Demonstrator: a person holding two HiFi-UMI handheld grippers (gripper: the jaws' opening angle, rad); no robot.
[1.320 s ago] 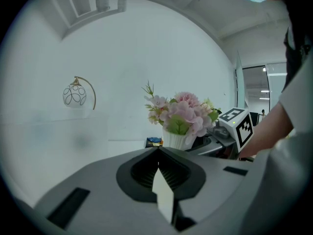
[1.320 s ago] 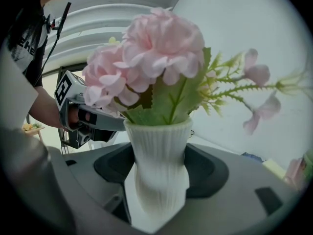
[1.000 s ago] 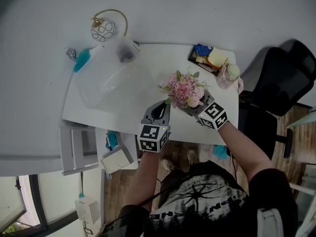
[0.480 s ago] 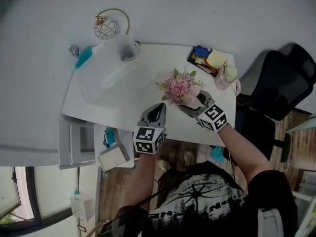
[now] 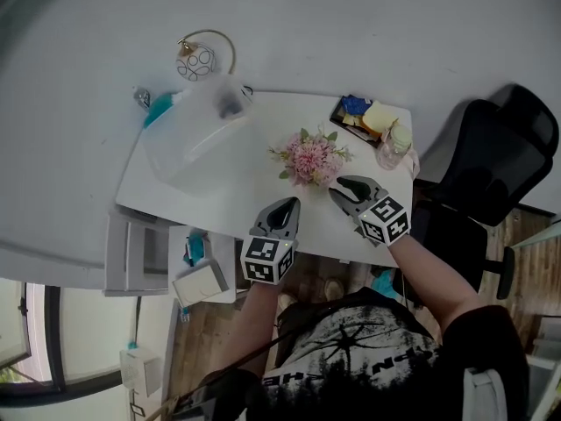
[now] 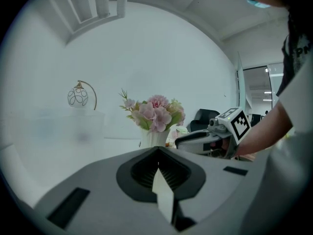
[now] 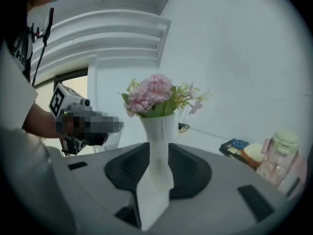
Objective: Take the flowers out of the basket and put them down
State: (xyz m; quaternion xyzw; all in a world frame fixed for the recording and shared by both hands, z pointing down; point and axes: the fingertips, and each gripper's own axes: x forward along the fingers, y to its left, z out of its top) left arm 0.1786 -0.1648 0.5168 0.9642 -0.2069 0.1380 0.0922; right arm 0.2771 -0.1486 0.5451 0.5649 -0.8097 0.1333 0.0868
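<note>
A bunch of pink flowers [image 5: 308,158] with green leaves stands upright in a tall white ribbed vase [image 7: 159,136] on the white table [image 5: 237,191], right of its middle, out of and well apart from the translucent bin [image 5: 195,139] at the far left

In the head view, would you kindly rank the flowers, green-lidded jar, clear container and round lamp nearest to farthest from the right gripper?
From the right gripper, jaws closing with nothing between them:
1. Flowers, just ahead.
2. Green-lidded jar, table's right edge.
3. Clear container, left side.
4. Round lamp, beyond the table.
</note>
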